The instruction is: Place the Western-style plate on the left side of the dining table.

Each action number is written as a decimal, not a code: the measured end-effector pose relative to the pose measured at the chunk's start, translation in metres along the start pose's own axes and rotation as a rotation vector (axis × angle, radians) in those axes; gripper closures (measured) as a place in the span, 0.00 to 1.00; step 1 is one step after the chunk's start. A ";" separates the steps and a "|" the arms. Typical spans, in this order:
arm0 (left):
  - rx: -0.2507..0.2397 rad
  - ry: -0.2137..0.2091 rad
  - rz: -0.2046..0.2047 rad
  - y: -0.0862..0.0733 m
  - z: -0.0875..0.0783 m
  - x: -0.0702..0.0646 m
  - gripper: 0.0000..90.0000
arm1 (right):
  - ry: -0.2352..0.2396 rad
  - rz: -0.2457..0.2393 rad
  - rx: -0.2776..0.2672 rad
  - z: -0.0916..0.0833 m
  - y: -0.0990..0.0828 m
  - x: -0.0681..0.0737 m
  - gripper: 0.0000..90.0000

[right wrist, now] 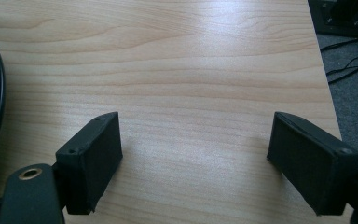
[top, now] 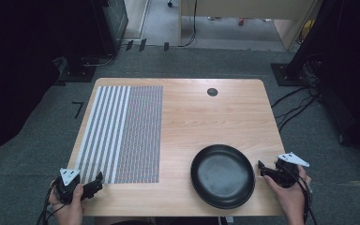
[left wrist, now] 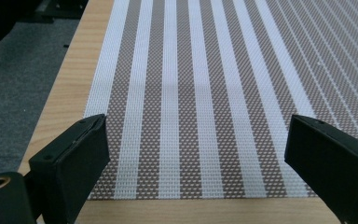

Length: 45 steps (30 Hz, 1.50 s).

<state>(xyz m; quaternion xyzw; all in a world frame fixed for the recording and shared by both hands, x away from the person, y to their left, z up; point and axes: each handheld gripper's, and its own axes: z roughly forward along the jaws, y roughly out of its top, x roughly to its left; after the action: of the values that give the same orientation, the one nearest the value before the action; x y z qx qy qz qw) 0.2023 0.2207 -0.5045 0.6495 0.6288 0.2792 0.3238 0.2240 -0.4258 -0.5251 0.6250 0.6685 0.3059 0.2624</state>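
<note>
A person is holding two handheld grippers at the near edge of a wooden table (top: 206, 117). The left gripper (top: 97, 180) is hovering with its jaws spread wide and empty, and a striped woven placemat (top: 122, 131) is lying flat just ahead of it, its near edge sitting between the jaws in the left gripper view. The right gripper (top: 261, 168) is also spread wide and gripping nothing; a black plate (top: 222, 176) is resting just off its left jaw, near but apparently not touching. Judging from this, the mat is lying flush on the wood, so jaws closing from above are likely to skid over the weave or bunch it. The plate's slick, shallow rim is likely to slip from a shallow pinch, or the plate may get nudged toward the near table edge.
</note>
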 end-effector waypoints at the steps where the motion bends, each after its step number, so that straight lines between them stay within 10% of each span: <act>1: 0.000 0.000 0.000 0.000 0.000 0.000 0.07 | 0.000 0.000 0.000 0.000 0.000 0.000 0.19; 10: -0.025 -0.042 -0.003 0.011 -0.004 -0.016 0.07 | 0.007 -0.001 0.002 0.001 0.000 0.000 0.16; 32: -0.090 -0.296 0.124 0.053 -0.007 -0.137 0.07 | -0.010 0.005 0.007 0.001 0.001 0.003 0.14; 45: -0.061 -0.407 0.190 0.048 -0.003 -0.175 0.07 | -0.009 0.053 0.003 -0.007 -0.003 0.002 0.16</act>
<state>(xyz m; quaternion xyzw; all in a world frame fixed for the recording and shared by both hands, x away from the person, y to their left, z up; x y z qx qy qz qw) 0.2213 0.0461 -0.4577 0.7387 0.4778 0.1905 0.4355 0.2169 -0.4243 -0.5221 0.6443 0.6510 0.3090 0.2560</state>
